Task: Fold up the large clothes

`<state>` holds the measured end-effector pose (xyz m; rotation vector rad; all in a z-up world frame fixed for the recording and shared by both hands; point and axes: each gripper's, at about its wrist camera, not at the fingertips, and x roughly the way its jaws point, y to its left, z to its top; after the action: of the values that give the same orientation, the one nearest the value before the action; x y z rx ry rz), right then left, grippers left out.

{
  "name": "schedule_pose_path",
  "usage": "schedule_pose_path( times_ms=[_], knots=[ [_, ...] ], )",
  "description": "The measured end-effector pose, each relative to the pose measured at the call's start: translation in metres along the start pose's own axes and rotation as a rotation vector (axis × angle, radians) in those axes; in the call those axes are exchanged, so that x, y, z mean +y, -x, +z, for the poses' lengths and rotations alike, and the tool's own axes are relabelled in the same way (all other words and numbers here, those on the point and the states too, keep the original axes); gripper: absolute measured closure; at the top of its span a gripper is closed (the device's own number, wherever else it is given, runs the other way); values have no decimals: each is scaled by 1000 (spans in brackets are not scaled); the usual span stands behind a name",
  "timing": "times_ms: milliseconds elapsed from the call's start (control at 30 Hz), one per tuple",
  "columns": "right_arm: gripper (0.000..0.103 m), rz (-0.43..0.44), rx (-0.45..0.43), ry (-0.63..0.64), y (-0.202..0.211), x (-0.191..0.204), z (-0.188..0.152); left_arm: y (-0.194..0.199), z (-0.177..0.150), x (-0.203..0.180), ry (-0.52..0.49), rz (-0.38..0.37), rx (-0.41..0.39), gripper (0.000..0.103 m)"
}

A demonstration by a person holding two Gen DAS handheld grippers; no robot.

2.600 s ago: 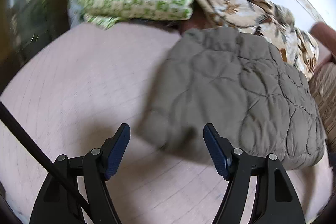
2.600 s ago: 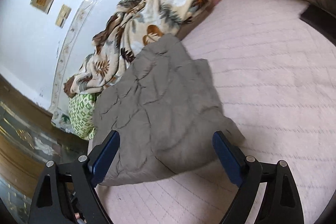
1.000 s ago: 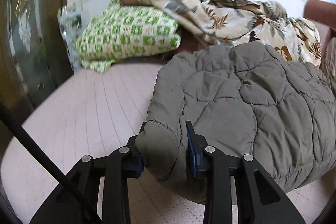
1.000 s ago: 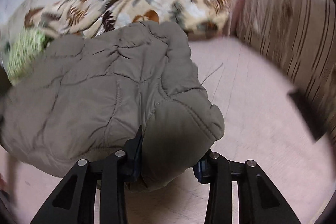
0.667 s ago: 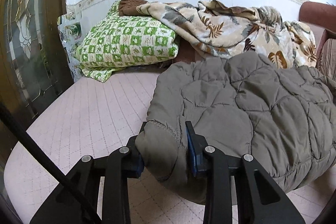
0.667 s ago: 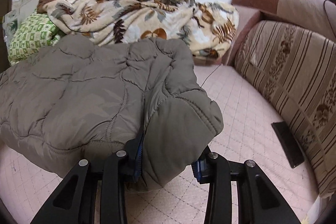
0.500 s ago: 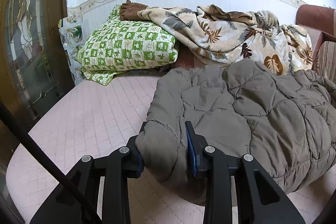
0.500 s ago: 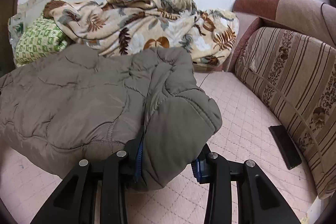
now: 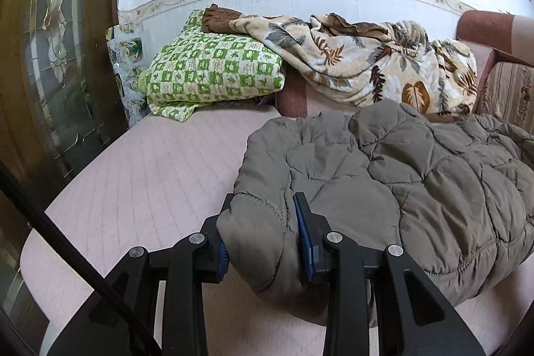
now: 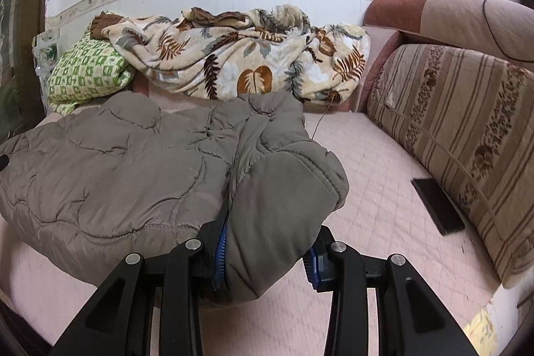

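Observation:
A grey-brown quilted jacket (image 9: pixel 417 186) lies bunched on the pink quilted sofa seat (image 9: pixel 140 189). My left gripper (image 9: pixel 263 239) is shut on the jacket's near left corner and holds it raised. In the right wrist view my right gripper (image 10: pixel 267 252) is shut on the near right corner of the same jacket (image 10: pixel 116 172), also raised off the seat (image 10: pixel 383 206). The padded fabric bulges between each pair of blue pads and hides the fingertips.
A green checked pillow (image 9: pixel 213 72) and a leaf-print blanket (image 9: pixel 367 65) are piled at the back against the wall. A striped sofa back cushion (image 10: pixel 467 135) stands on the right, with a flat black object (image 10: pixel 437 206) at its foot. A dark wooden glass door (image 9: pixel 50 55) is at the left.
Both grippers went from open to shut on the jacket's near corners. They have since lifted and levelled, so the wall and sofa back have come into view.

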<state>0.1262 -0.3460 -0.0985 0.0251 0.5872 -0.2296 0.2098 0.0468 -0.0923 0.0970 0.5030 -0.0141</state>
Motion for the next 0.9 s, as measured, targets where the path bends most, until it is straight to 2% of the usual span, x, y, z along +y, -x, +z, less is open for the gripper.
schedule_pose_path(
  times_ms=[133, 233, 300, 333, 400, 433, 467, 533, 633, 700, 733, 800, 833, 900],
  knots=[
    [63, 1, 42, -6, 2, -5, -18, 4, -21, -2, -16, 10, 49, 68],
    [62, 22, 123, -57, -14, -15, -30, -7, -37, -5, -39, 47, 117, 61],
    [57, 59, 224, -144, -37, -31, -41, -18, -49, -10, -69, 63, 178, 59],
    [47, 107, 278, -236, -49, -44, -49, -21, -53, -11, -83, 71, 191, 54],
    [37, 190, 344, -394, -63, -69, -59, -19, -56, -12, -103, 123, 179, 41],
    [28, 226, 359, -476, -68, -81, -64, -18, -56, -12, -110, 130, 172, 38],
    [25, 269, 379, -581, -71, -98, -70, -16, -55, -9, -103, 132, 169, 36],
    [25, 333, 381, -683, -70, -113, -75, -12, -52, 3, -48, 141, 159, 27],
    [25, 392, 352, -782, -57, -129, -83, -3, -46, 29, 89, 140, 130, 23],
    [25, 410, 341, -825, -50, -136, -89, 3, -43, 39, 141, 185, 104, 23],
    [25, 409, 331, -856, -45, -141, -93, 6, -41, 42, 153, 205, 88, 23],
    [24, 386, 316, -898, -38, -150, -99, 10, -36, 49, 192, 199, 65, 23],
    [24, 350, 299, -916, -33, -156, -101, 13, -35, 51, 206, 209, 50, 23],
    [25, 271, 240, -866, -20, -160, -92, 18, -31, 49, 222, 201, 16, 23]
  ],
)
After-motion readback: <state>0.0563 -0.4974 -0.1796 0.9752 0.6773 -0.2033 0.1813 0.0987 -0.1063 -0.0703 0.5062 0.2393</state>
